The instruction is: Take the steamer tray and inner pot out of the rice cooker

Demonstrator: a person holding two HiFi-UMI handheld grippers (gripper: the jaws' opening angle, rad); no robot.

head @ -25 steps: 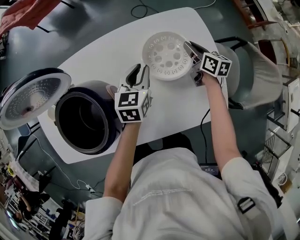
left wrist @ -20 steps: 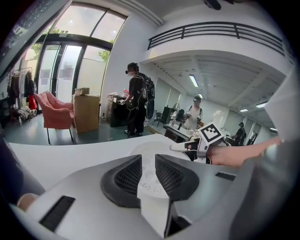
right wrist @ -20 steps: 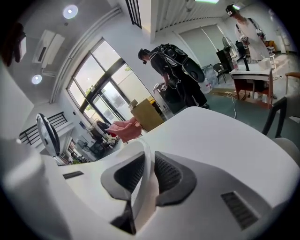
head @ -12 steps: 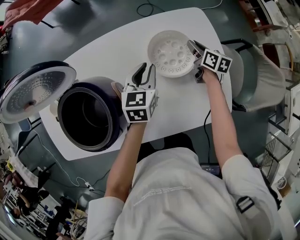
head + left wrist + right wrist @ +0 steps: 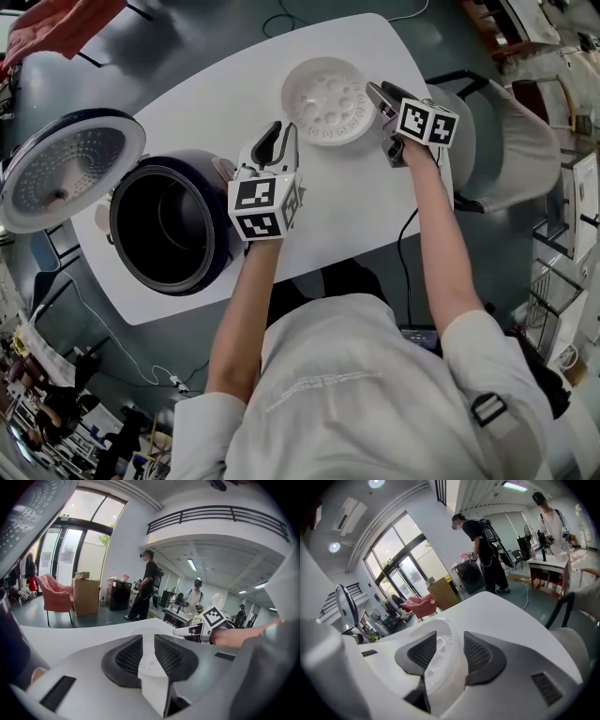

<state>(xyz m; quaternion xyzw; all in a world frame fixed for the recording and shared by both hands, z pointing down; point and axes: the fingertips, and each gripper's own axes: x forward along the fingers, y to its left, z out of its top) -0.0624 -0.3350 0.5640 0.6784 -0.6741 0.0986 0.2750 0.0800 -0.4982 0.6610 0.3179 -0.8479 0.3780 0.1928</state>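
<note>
Both tongs held nothing: right tongs (image 5: 450, 639) just opened around the steamer tray (image 5: 328, 101) rim, left tongs (image 5: 148, 641) eased narrower; I wanted a straight pullback.

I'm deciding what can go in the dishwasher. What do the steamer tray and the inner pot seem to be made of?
The steamer tray looks like white moulded plastic with a soft satin finish: it has neat round holes and a thin, smooth rim. The inner pot is probably metal with a dark non-stick coating: its inside is black and smooth with a faint sheen. The base material isn't visible.
</note>
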